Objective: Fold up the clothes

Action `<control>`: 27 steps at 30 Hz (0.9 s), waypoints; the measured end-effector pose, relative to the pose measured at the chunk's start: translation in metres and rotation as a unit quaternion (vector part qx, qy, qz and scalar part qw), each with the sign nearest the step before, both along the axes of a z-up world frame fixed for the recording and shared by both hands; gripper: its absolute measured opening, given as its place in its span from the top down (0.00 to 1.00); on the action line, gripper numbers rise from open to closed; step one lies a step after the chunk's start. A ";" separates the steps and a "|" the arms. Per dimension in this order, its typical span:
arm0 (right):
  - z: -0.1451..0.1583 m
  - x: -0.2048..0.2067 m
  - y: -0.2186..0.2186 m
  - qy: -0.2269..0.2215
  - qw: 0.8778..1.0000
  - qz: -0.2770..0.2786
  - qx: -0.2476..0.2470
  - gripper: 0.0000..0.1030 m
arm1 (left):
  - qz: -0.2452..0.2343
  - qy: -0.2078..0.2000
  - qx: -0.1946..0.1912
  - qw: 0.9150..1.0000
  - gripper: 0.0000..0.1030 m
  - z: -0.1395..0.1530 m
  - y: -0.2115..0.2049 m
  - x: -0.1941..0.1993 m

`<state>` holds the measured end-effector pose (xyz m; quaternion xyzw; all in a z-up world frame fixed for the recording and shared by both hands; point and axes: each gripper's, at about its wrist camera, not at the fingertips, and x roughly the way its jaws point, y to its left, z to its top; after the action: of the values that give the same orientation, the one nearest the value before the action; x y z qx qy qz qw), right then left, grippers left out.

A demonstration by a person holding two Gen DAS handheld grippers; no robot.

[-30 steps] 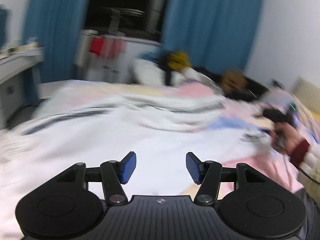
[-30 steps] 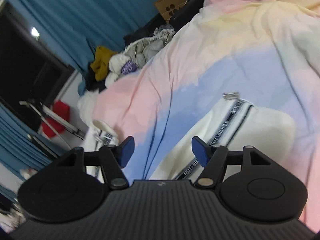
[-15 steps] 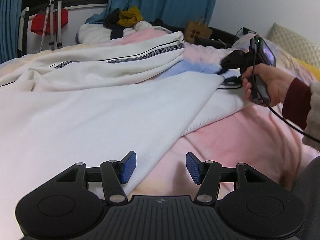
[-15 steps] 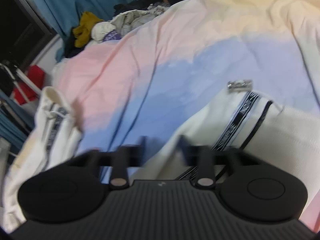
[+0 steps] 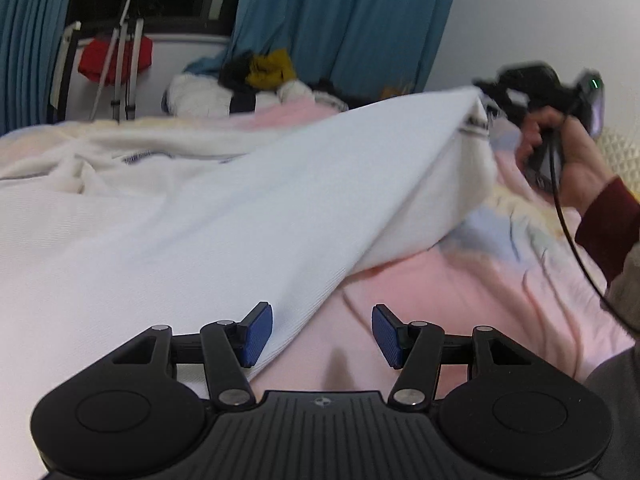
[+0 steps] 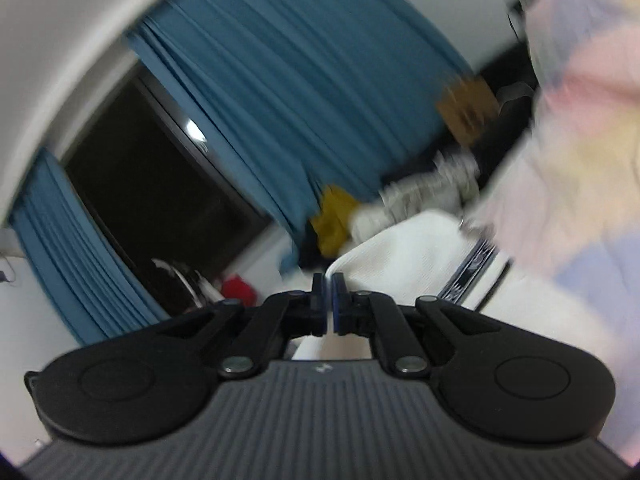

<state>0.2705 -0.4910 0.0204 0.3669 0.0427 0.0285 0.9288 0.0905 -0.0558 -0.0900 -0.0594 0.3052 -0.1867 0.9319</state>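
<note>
A white knit garment (image 5: 224, 216) with a dark patterned stripe lies spread over the pastel bedcover (image 5: 460, 300). My left gripper (image 5: 322, 334) is open, low over the garment's near edge, with the cloth edge beside its left finger. My right gripper (image 6: 329, 300) is shut on a corner of the white garment (image 6: 404, 256) and holds it lifted off the bed. The left wrist view shows that gripper (image 5: 486, 98) at the upper right, held in a hand, with the raised corner.
A pile of clothes with a yellow item (image 5: 268, 70) lies at the far end of the bed. Blue curtains (image 5: 344, 20) and a dark window stand behind. A drying rack with a red cloth (image 5: 114, 56) is at the far left. A brown paper bag (image 6: 466, 110) stands by the wall.
My right gripper closed on the garment's striped corner and lifted it up off the bed. My left gripper stayed open near the garment's front edge.
</note>
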 end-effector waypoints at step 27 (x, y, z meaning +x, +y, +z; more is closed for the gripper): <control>-0.119 -0.092 -0.078 0.237 0.954 -0.086 0.160 0.91 | -0.010 0.039 0.103 0.994 0.44 -0.044 -0.020 0.008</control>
<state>0.1789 -0.5687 -0.0990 0.5091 0.2247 -0.1328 0.8202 0.0984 -0.0757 -0.1340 0.0326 0.3595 -0.1609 0.9186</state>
